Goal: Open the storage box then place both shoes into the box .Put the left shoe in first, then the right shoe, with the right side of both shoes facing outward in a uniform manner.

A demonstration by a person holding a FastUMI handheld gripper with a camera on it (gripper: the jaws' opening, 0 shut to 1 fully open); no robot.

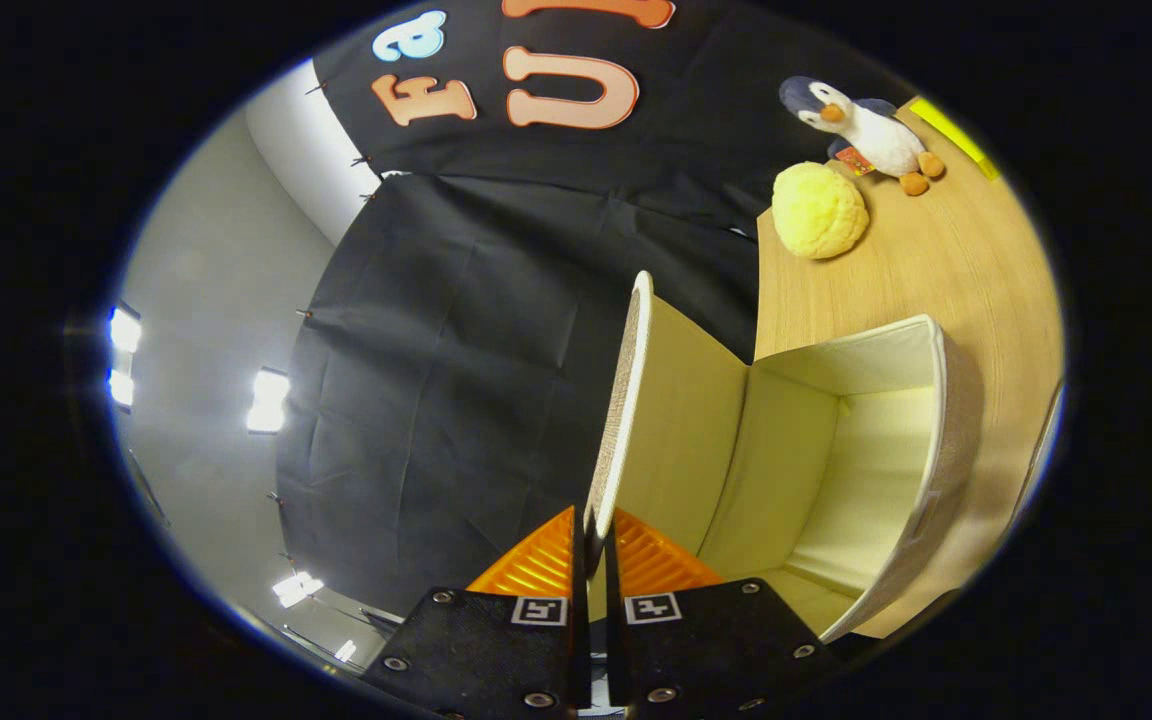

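The whole view is tipped on its side; at far left a pale wall (206,300) carries several bright lights (268,400); next to it hangs black cloth (456,350), the booth's wall; in the middle foreground the tool (591,545) has its two fingers pressed close together on the edge of the lid (626,400), a thin flap with a woven outer face, a white rim and a cream inner face; the lid stands swung up from the box (896,450) and runs away from the fingers toward the cloth; the box, just right of the lid and joined to it, is open, cream inside, with a woven outer wall, and nothing lies in it; the box rests on a wooden tabletop (946,270); beyond the box on the tabletop sits a yellow fluffy ball (819,211); just past it lies a toy penguin (861,125); a yellow strip (951,135) lies at the tabletop's far edge.
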